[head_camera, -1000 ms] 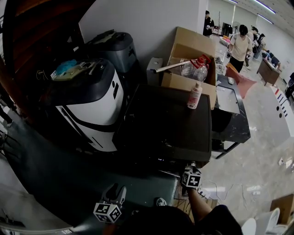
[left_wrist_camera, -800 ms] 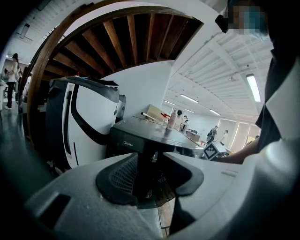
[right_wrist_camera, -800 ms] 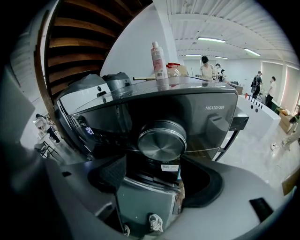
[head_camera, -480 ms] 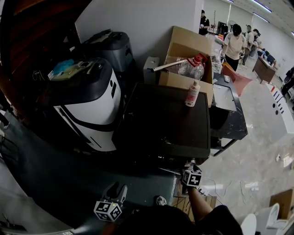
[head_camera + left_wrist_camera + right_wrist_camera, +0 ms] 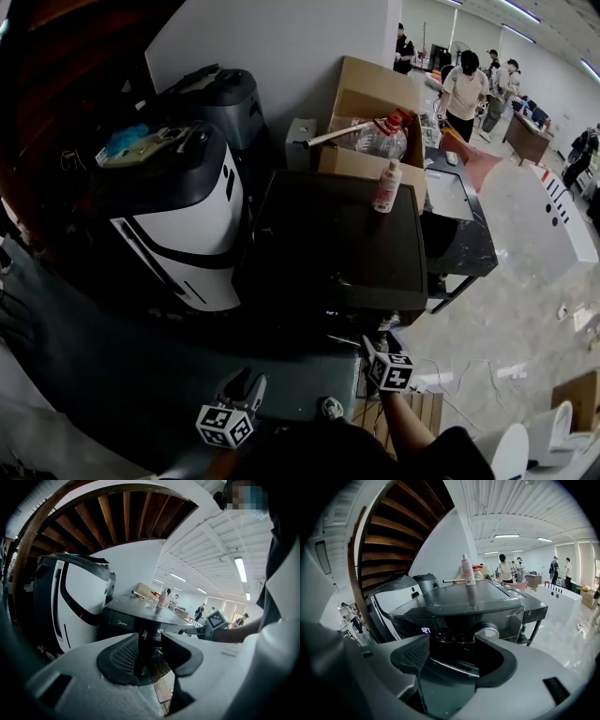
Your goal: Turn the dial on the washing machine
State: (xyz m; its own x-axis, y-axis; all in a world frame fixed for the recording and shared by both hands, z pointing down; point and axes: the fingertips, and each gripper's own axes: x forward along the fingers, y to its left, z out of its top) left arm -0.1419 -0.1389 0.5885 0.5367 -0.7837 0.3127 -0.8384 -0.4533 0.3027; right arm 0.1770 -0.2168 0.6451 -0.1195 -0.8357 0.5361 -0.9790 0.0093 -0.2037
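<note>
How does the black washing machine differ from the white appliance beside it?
The washing machine is all black with a flat top; the white appliance has a white front, a black band and a rounded lid. A bottle stands on the washing machine; blue clutter lies on the white appliance. Both stand side by side.
</note>
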